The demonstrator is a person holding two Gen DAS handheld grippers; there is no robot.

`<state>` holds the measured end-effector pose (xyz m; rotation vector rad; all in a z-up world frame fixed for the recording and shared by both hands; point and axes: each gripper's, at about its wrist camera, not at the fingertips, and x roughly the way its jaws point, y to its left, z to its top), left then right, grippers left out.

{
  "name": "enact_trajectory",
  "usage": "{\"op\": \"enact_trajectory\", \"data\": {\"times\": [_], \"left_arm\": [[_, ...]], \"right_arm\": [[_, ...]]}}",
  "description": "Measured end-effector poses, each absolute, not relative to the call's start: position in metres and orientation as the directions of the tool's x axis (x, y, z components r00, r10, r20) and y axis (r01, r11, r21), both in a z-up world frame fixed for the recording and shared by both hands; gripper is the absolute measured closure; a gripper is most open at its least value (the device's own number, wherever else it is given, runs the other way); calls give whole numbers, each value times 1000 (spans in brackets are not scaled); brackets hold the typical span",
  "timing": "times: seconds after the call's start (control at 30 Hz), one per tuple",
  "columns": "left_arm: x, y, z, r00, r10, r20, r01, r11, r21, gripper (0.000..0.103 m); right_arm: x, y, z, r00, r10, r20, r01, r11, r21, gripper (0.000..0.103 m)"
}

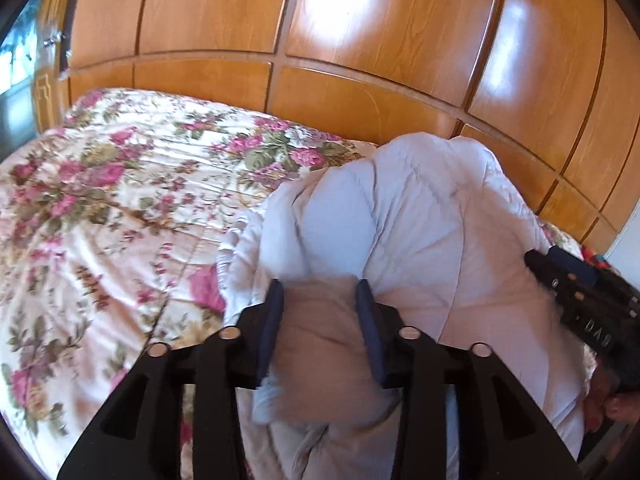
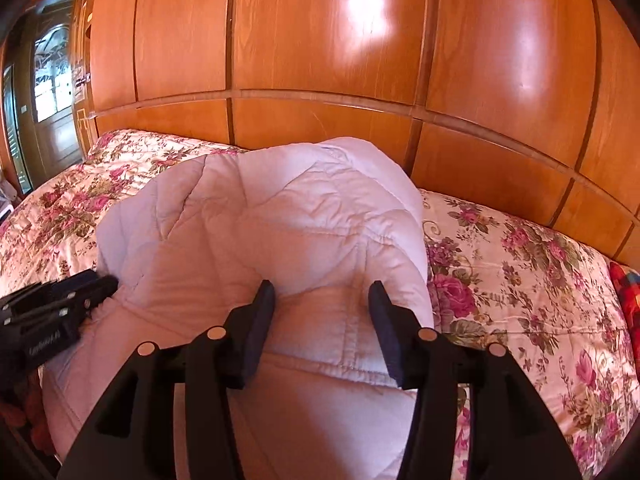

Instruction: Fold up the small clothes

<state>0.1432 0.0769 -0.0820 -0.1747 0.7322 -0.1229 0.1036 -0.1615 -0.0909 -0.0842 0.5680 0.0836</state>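
A white quilted padded garment (image 1: 420, 216) lies bunched on the floral bedspread (image 1: 100, 208); it also fills the middle of the right wrist view (image 2: 280, 216). My left gripper (image 1: 319, 292) is open, its fingers wide apart over a pinkish fold at the garment's left side. My right gripper (image 2: 322, 292) is open, its fingers straddling a stitched hem fold of the garment. The right gripper also shows at the right edge of the left wrist view (image 1: 576, 292). The left gripper shows at the left edge of the right wrist view (image 2: 60, 300).
A glossy wooden wardrobe wall (image 2: 320, 60) stands right behind the bed. A door with glass (image 2: 52, 80) is at the far left. A red patterned cloth (image 2: 628, 300) lies at the bed's right edge. Floral bedspread (image 2: 520, 272) extends right of the garment.
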Motion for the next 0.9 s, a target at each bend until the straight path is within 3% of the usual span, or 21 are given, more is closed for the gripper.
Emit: {"op": "enact_trajectory", "data": {"times": [0.07, 0.1, 0.23, 0.33, 0.57, 0.9], "left_arm": [[139, 82, -83, 734, -131, -666, -5, 980, -198, 31], [137, 90, -85, 733, -138, -666, -30, 972, -234, 29], [135, 109, -94, 706, -232, -670, -47, 928, -370, 29], [134, 109, -93, 691, -259, -675, -27, 924, -382, 29], [129, 112, -89, 650, -353, -673, 13, 890, -455, 28], [124, 112, -84, 631, -376, -679, 47, 892, -450, 21]], "right_arm": [[101, -164, -89, 841, 36, -540, -81, 995, -60, 41], [100, -166, -88, 840, 41, -542, -81, 995, -50, 39], [98, -175, -87, 827, 74, -557, -82, 997, 10, 34], [96, -177, -87, 823, 76, -564, -80, 997, 17, 31], [93, -180, -86, 809, 71, -584, -74, 997, 19, 13], [87, -182, -87, 799, 90, -595, -84, 996, 38, 6]]}}
